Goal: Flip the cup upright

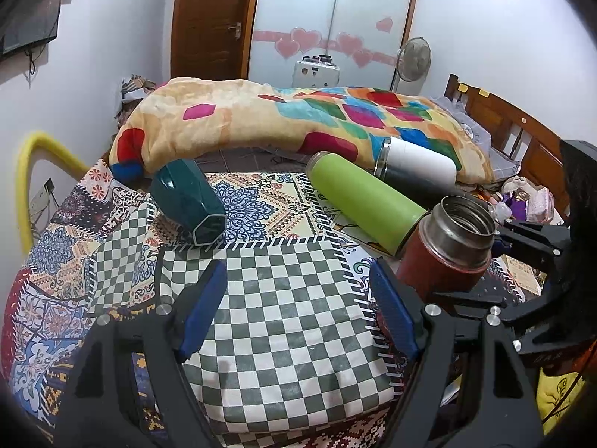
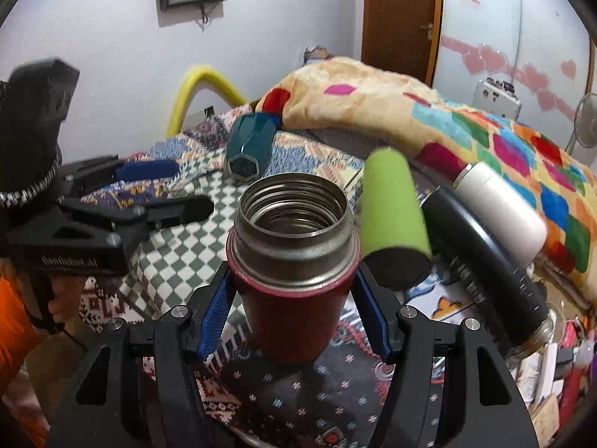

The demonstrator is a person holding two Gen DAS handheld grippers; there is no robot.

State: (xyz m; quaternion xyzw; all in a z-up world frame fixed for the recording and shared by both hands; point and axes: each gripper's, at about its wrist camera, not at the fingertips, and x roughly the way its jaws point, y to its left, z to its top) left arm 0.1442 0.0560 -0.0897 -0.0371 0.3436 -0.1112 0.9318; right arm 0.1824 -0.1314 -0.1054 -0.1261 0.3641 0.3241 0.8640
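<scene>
The red flask cup (image 2: 294,291) stands upright on the patchwork cloth (image 1: 283,298), its steel mouth open to the top, and the right gripper (image 2: 294,298) has its two blue pads (image 2: 214,313) on both sides of the red body. The pads look to be very near the body, but I cannot tell if they really press it or stand just apart. The left gripper (image 1: 298,310) hovers over the checkered part of the cloth with its jaws wide apart and nothing between them (the red cup is just beside its right finger, in the left wrist view). Behind the red cup three bottles lie on their sides: a green bottle (image 2: 391,216), touching or almost touching the cup, then a black bottle (image 2: 492,257) and a white bottle (image 2: 503,209) close together. A dark teal faceted cup (image 1: 188,201) also lies on its side, well apart to the left, near the colourful rolled blanket (image 1: 261,115).
</scene>
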